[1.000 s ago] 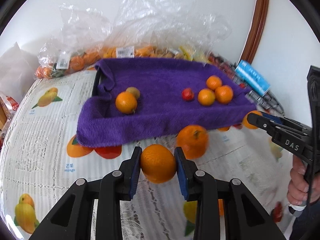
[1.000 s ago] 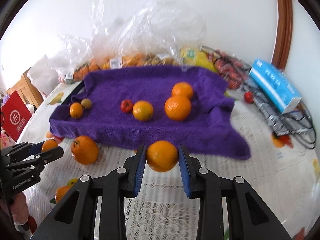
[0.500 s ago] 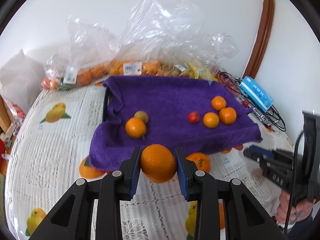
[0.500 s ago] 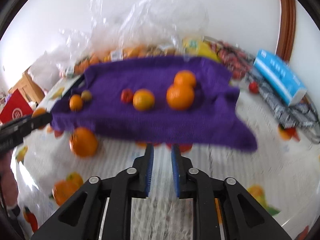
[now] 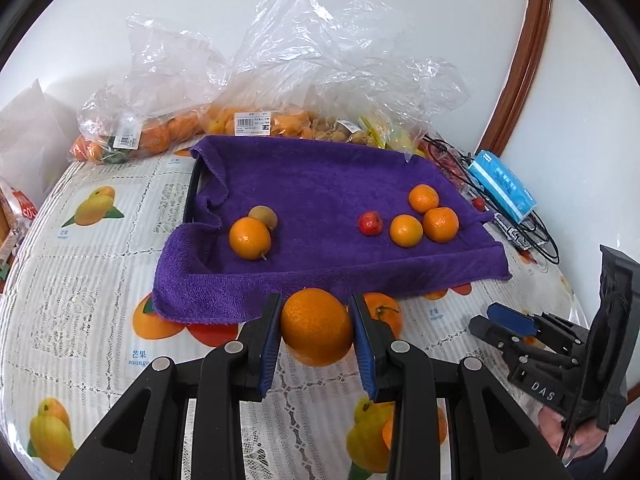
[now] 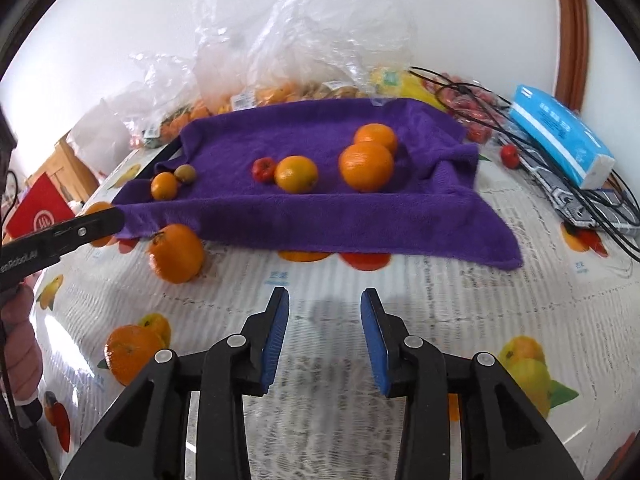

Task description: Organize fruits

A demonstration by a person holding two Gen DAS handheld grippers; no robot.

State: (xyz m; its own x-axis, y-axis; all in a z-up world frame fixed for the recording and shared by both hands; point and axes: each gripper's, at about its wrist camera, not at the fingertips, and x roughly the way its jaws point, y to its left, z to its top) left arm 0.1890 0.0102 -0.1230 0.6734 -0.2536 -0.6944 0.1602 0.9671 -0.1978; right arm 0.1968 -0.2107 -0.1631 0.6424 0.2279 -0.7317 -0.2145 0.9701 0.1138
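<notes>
- Right gripper (image 6: 324, 336): a second earlier it held an orange; its jaws had just been opening, released, nothing between them. Where that orange went was not clear.
- Left gripper (image 5: 316, 340) stayed clenched on 1 dimpled, round orange (image 5: 316, 326), short of the fuzzy purple towel (image 5: 320, 184).
- 1 loose orange (image 6: 177, 254) sat on the glossy printed worktop (image 6: 440, 280); likely next pick.

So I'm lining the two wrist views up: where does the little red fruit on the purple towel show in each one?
Left wrist view: the small red fruit lies right of centre on the purple towel, just left of three oranges.
Right wrist view: the small red fruit lies left of centre on the towel, touching or nearly touching an orange to its right.
Shared landmark: the blue tissue pack at the right of each view.
</notes>
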